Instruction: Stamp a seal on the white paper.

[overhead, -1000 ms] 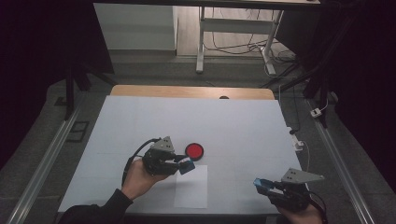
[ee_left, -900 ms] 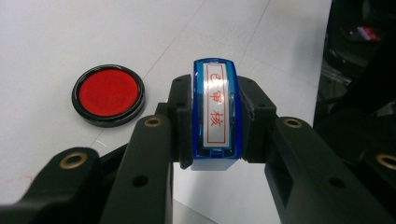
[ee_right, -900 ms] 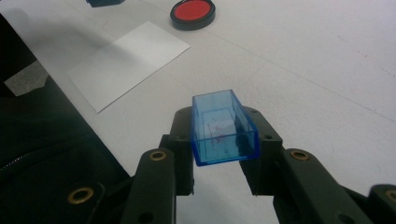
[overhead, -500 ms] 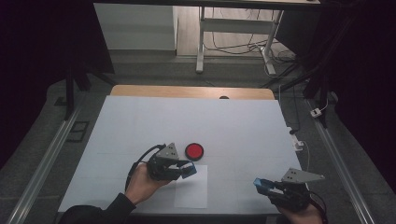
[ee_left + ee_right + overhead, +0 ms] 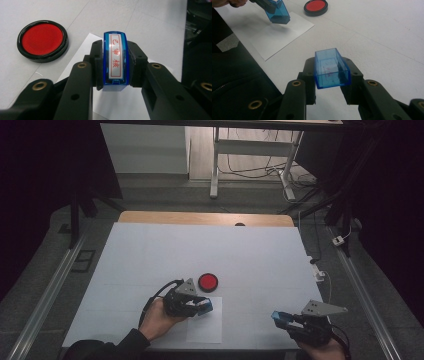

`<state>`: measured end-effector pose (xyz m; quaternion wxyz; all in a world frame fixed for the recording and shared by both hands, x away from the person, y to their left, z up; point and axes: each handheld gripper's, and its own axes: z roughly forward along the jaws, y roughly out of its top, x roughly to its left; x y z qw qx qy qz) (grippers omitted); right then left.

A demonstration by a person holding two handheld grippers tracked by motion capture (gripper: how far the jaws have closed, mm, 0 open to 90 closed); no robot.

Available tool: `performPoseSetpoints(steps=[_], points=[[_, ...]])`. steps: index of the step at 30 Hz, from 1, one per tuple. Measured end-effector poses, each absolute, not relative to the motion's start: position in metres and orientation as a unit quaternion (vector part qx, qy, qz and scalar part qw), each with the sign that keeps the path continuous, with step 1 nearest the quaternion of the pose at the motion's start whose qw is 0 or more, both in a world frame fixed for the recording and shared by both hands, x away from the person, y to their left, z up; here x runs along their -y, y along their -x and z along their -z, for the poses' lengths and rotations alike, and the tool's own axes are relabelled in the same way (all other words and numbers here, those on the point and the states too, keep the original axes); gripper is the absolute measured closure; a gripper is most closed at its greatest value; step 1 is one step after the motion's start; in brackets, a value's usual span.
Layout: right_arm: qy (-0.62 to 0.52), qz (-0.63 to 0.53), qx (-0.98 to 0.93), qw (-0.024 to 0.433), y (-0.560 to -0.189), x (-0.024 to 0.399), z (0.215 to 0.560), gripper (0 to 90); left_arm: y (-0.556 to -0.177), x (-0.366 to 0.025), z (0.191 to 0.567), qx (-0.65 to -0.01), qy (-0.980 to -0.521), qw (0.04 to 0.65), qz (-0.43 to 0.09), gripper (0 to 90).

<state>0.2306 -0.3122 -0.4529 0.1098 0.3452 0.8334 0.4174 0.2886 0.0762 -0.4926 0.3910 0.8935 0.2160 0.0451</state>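
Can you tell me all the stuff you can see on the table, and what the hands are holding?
stamp: one, blue with red characters on its label, clamped in the left gripper above the paper
stamp cap: one, clear blue, hollow, clamped in the right gripper
ink pad: one, red in a black round case, on the table beside the paper
paper: one sheet, white, near front edge
table: one, white top
left gripper: black, shut on stamp
right gripper: black, shut on cap

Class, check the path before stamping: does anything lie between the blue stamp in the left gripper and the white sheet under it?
Nothing visible: the blue stamp, clamped by the left gripper, hangs over the bare white sheet; the ink pad sits aside.
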Motion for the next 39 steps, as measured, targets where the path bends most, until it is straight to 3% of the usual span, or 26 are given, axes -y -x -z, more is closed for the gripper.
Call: performPoseSetpoints(steps=[39], points=[[-0.346, -0.418, -0.833, 0.105, -0.231, 0.312, 0.453, 68.6, -0.295, -0.069, 0.508, -0.229, -0.901, 0.368, -0.024, 70.4]])
